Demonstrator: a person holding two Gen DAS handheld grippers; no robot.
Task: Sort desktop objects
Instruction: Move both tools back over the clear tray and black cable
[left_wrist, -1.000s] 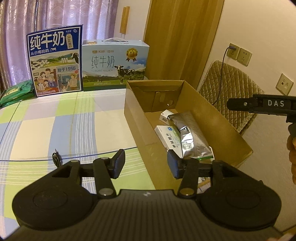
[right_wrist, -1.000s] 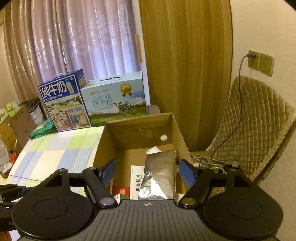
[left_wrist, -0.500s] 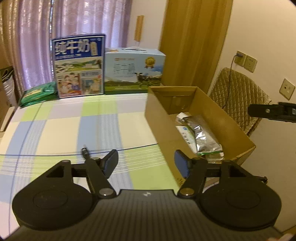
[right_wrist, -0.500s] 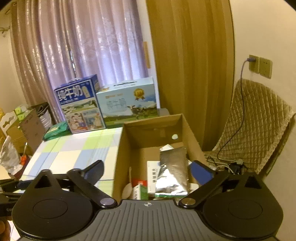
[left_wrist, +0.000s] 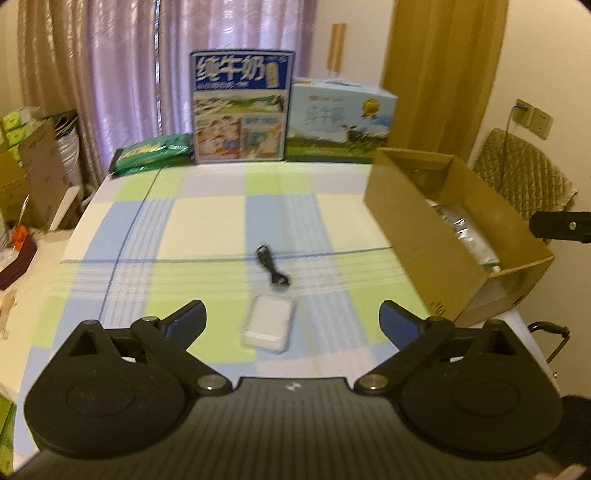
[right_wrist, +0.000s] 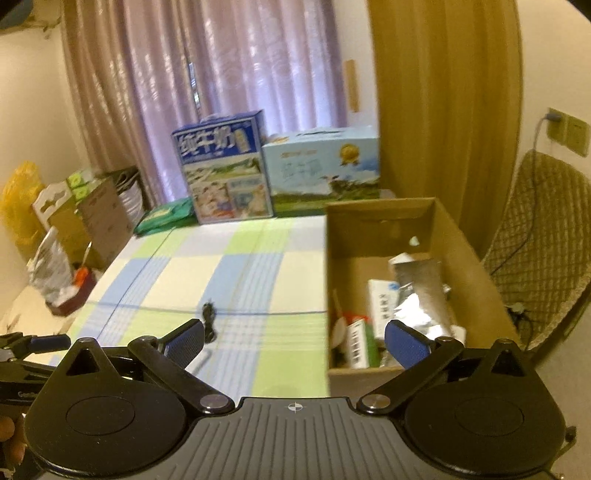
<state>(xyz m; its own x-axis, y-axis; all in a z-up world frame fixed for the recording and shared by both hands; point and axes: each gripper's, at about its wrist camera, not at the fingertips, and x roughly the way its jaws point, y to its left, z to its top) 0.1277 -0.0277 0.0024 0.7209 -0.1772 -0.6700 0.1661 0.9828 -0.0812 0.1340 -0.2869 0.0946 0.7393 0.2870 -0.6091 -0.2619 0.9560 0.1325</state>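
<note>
We take the cardboard box (right_wrist: 402, 280) at the table's right edge as the collecting bin, since packets already lie in it, while the white case (left_wrist: 269, 325) and black cable (left_wrist: 271, 267) wait on the checked cloth (left_wrist: 207, 221). Our left gripper (left_wrist: 291, 317) hovers low with fingers spread wide and empty, the case between them. Our right gripper (right_wrist: 293, 338) hangs level near the box, likewise spread and empty.
</note>
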